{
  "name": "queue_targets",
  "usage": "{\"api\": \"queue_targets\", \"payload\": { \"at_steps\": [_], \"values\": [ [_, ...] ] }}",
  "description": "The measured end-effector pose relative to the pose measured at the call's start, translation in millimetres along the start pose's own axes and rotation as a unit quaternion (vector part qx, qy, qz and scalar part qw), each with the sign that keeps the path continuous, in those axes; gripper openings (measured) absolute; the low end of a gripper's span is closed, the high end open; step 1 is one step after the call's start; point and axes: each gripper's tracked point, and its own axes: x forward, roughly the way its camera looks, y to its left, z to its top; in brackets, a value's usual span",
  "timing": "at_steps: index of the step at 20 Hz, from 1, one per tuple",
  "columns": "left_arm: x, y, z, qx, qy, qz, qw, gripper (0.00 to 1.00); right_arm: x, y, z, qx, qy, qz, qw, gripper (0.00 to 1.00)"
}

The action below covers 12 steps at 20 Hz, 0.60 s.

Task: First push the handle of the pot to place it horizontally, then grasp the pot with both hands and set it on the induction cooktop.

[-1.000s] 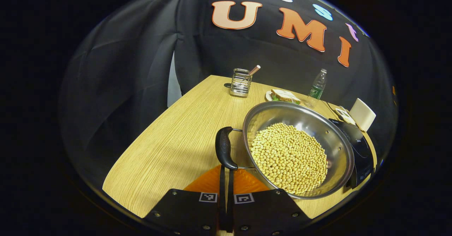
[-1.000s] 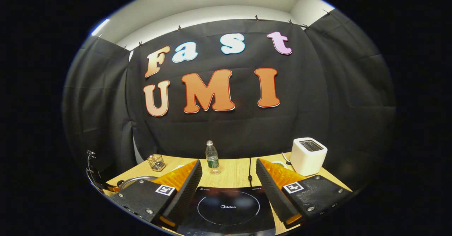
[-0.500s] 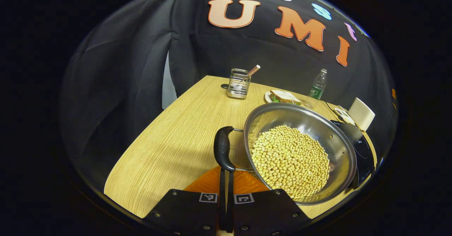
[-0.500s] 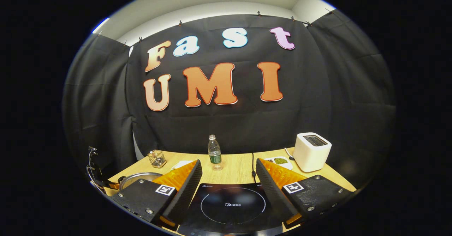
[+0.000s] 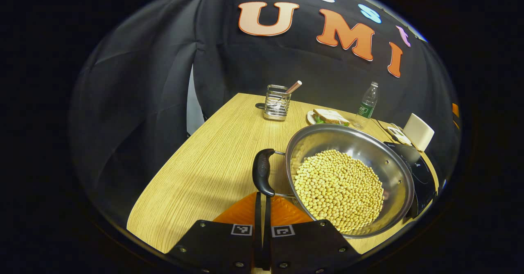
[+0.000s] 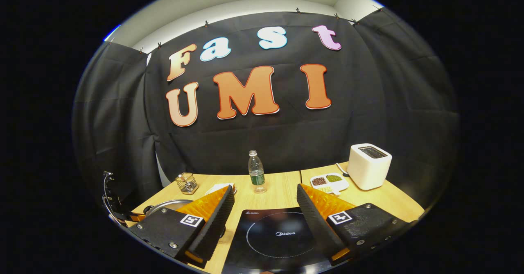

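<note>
Here, in the left gripper view, the left gripper (image 5: 262, 208) sits at the bottom centre of the frame with its fingers pressed together, a thin slit between them; whether they pinch anything I cannot tell. Its tips sit right at the lower end of the pot's black handle (image 5: 263, 172). The pot (image 5: 352, 143), steel and full of pale beans (image 5: 339, 190), fills the lower right on the wooden table (image 5: 213, 163). Its far rim overlaps the dark induction cooktop (image 5: 421, 175) at the right edge. A wire holder (image 5: 277, 102), a sandwich plate (image 5: 329, 117) and a water bottle (image 5: 367, 104) stand behind.

In the right gripper view, the right gripper (image 6: 265, 208) is spread wide, holding nothing, above the induction cooktop (image 6: 278, 237) at bottom centre. The pot's rim (image 6: 163, 205) shows at the lower left, and a white toaster (image 6: 368, 170) at the right.
</note>
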Motion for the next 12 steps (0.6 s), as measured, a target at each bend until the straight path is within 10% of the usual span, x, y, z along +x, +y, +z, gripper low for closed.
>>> {"api": "queue_targets", "payload": {
  "at_steps": [12],
  "values": [
    [-48,-16,46,0.021,-0.086,-0.023,0.996,0.02,19,64,-50,-0.024,0.043,0.023,0.999,0.96]
  ]
}}
